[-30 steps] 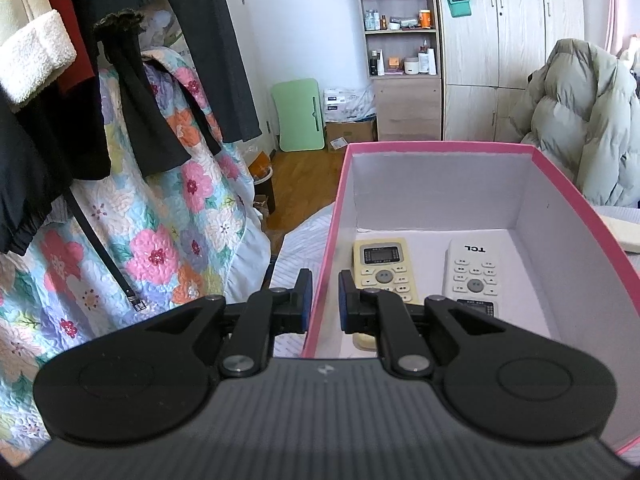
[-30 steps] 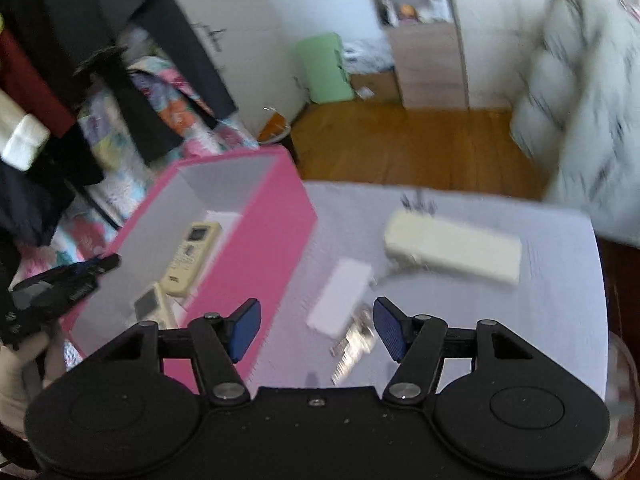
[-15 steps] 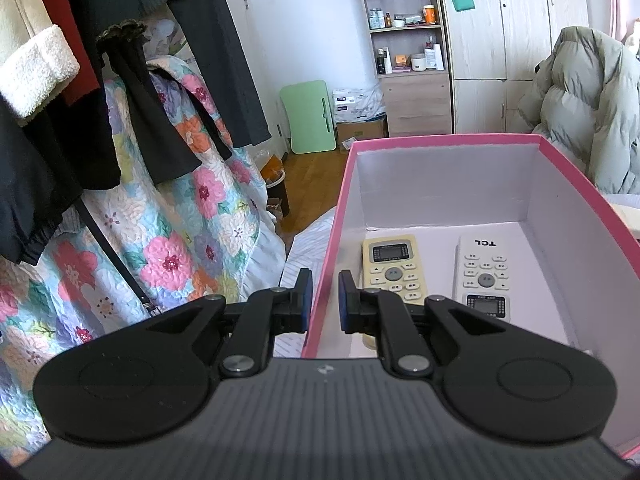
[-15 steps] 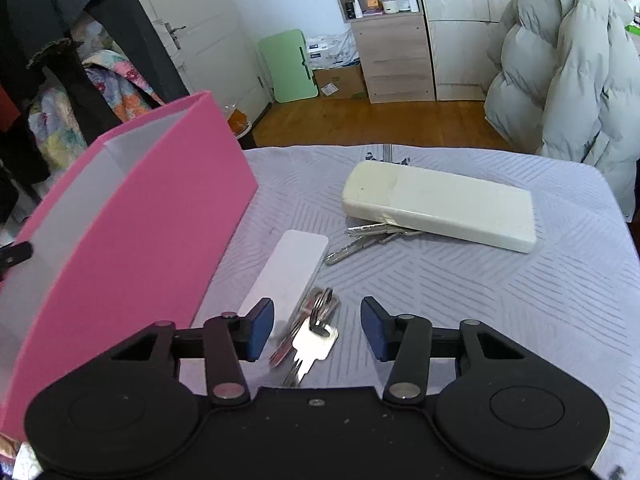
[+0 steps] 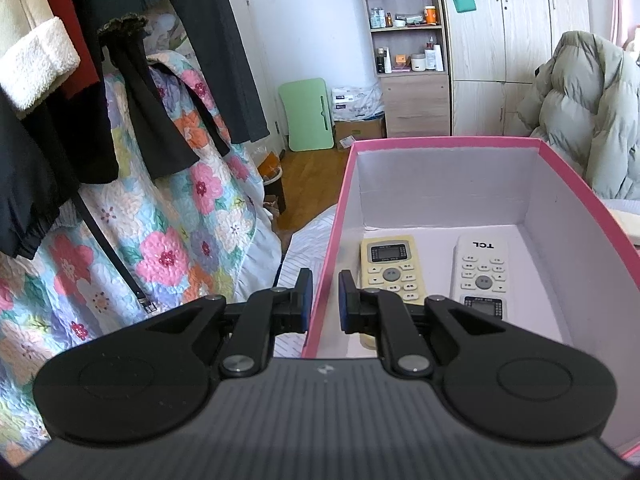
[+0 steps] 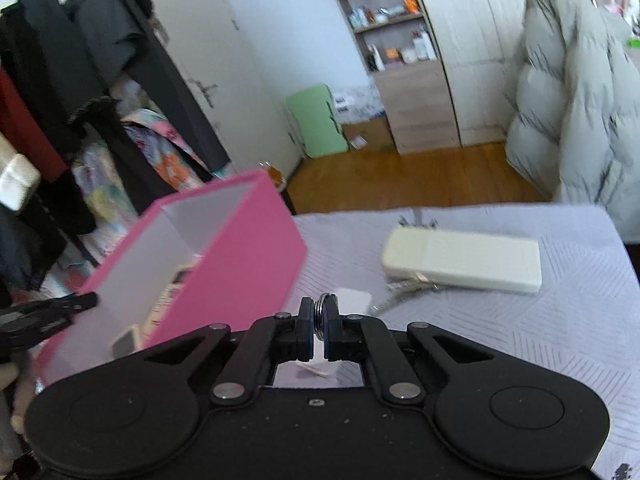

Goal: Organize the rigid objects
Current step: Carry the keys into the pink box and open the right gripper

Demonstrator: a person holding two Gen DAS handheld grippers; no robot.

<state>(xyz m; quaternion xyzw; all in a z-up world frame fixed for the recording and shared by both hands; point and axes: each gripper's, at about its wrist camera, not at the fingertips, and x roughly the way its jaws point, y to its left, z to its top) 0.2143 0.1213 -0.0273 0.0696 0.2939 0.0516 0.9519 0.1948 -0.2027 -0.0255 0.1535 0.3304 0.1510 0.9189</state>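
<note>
Keys are what I have in my right tongs point(image 6: 318, 322): a metal key ring point(image 6: 321, 314) sits pinched between the two blue pads, which are drawn in close on it. The keys themselves hang below, hidden behind the fingers, so I cannot tell how many there are. These tongs hang above the table point(image 6: 560, 320), which wears a pale cloth with a line pattern, just right of the pink box point(image 6: 240, 256).

Farther out on the cloth lies a long cream case point(image 6: 460, 264), with a second bunch of keys point(image 6: 404, 290) poking out from under its near edge. A flat white card point(image 6: 352, 298) lies just beyond my right fingertips; the view is blurred there.

My left tongs point(image 5: 322, 300) straddle the box's left wall point(image 5: 326, 264), one pad outside and one inside, closed down on it. Inside the box, on its white floor, two remotes lie side by side, near each other but apart: a yellowish remote point(image 5: 390, 268) on the left and a white remote point(image 5: 482, 274) marked TCL on the right, both face up.

Beyond the box I see a flowered quilt point(image 5: 168, 240) under hanging dark clothes point(image 5: 152, 92), and a grey puffer coat point(image 5: 588, 120) on the right.
</note>
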